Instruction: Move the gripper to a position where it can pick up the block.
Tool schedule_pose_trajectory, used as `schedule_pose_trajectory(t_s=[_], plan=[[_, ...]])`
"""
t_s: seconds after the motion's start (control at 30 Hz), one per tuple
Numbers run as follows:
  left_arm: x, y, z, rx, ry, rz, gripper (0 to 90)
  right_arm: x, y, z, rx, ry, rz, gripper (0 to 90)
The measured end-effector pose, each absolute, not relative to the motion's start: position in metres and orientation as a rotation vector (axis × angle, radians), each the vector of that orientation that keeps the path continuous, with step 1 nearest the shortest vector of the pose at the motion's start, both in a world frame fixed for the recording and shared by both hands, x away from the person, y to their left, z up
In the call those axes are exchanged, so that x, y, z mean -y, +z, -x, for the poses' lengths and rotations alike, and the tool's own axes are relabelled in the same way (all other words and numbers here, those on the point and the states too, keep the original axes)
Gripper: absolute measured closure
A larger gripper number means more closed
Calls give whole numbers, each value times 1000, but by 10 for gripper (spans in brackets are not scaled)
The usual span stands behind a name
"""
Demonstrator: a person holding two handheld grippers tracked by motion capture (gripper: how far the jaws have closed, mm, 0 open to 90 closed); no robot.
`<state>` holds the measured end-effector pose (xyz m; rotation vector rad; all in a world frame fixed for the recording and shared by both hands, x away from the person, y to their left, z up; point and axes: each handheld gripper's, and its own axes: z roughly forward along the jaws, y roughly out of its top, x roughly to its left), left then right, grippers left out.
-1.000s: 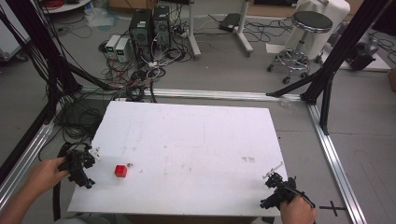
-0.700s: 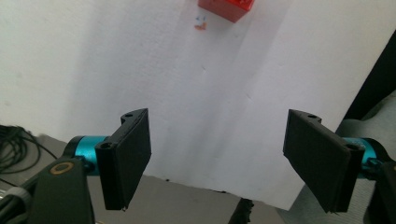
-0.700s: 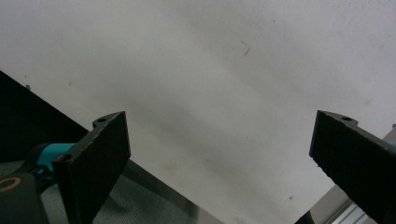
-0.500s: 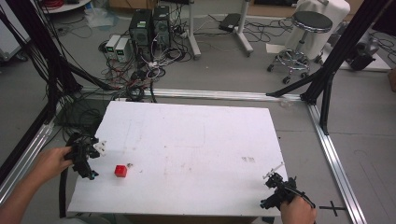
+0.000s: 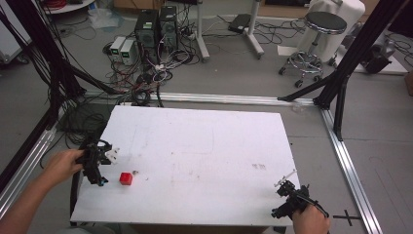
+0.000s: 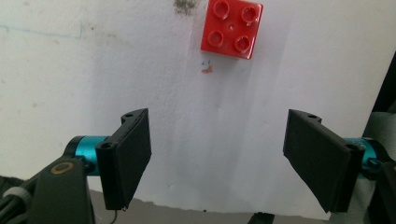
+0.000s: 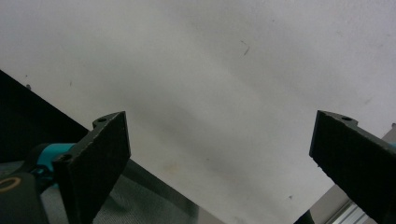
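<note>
Most of the white table (image 5: pixel 204 146) lies bare, so a hand could sweep across its middle and far side unhindered. The one obstacle is a small red brick (image 5: pixel 126 179) near the left front corner, just beside the left gripper (image 5: pixel 97 163), whose wide-spread jaws have bare tabletop between them and the brick.

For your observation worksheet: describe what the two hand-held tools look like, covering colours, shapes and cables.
Each tool has two flat black rectangular jaws on teal cylindrical mounts. The left tool has a black body with a brass-coloured ring and grey cables. In the high view the right tool looks black, with a dark cable and a thin pale rod.
</note>
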<state>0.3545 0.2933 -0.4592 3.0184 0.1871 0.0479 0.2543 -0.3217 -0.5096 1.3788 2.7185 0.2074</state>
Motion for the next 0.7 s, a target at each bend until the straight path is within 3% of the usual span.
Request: schedule_pose_trajectory(t_s=[0.7], plan=[[-273, -470, -356, -6, 45, -3068, 238, 322, -510, -254, -2720, 200, -1384, 44]])
